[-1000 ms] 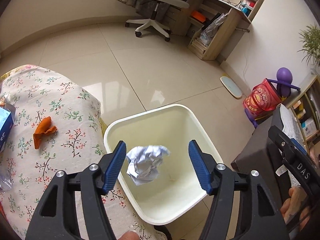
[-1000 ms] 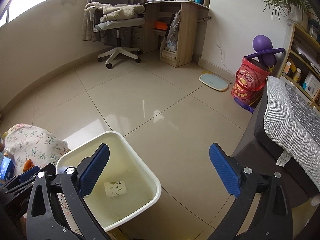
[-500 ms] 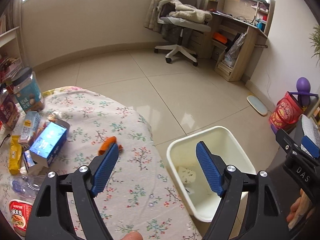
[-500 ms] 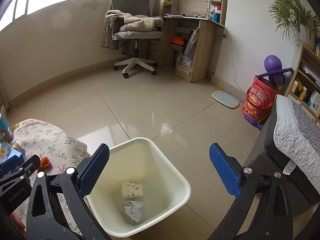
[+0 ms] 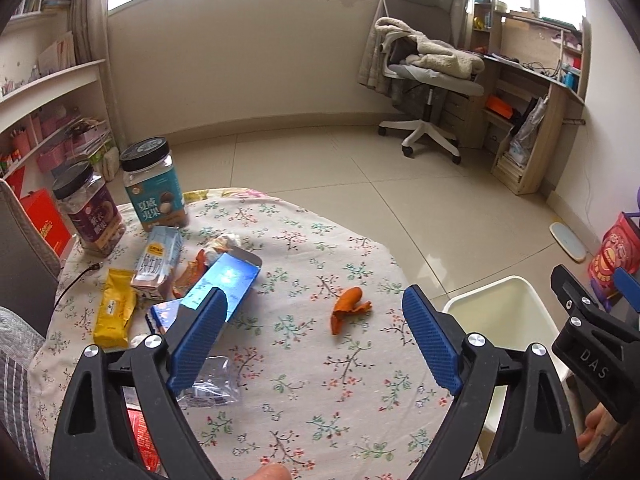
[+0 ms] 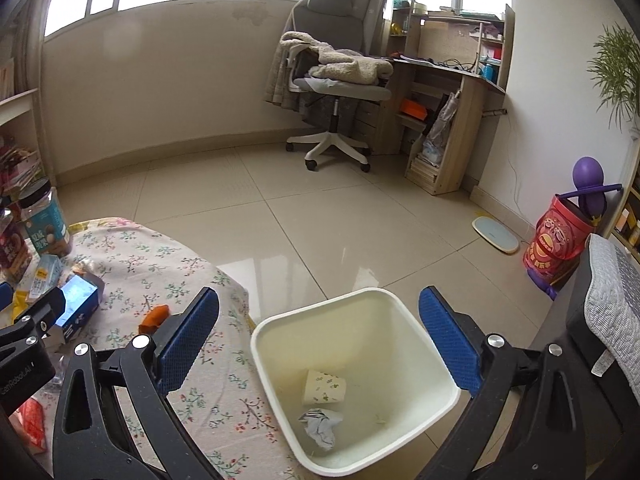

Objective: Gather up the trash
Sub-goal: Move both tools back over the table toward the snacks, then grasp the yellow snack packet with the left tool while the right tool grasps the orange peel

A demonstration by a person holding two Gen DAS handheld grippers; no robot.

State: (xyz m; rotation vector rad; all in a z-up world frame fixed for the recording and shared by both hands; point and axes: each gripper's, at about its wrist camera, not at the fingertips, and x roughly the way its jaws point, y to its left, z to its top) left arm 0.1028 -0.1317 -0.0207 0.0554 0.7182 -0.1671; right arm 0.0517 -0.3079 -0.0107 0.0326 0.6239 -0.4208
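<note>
My left gripper [image 5: 316,336] hangs over the flowered tablecloth [image 5: 304,392], its jaws still opening, with nothing between them. An orange peel [image 5: 347,308] lies just ahead of it. A cream waste bin [image 6: 352,376] stands on the floor beside the table, and in it lie a crumpled paper ball [image 6: 322,426] and a paper cup [image 6: 323,387]. Above the bin's rim my right gripper [image 6: 320,344] stands open and empty. The peel [image 6: 155,316] also shows at the left of the right wrist view. The bin's rim [image 5: 500,292] shows in the left wrist view too.
On the table's left side lie a blue box [image 5: 216,292], a milk carton [image 5: 158,260], a yellow packet [image 5: 114,308], a clear plastic wrapper [image 5: 212,384] and two snack jars [image 5: 154,184]. A desk chair [image 6: 336,92] and a dark seat [image 6: 592,320] stand on the floor.
The paper ball dropped from the left gripper into the bin. The left gripper then swung left over the table and its jaws widened. The right gripper's view shifted left to look into the bin.
</note>
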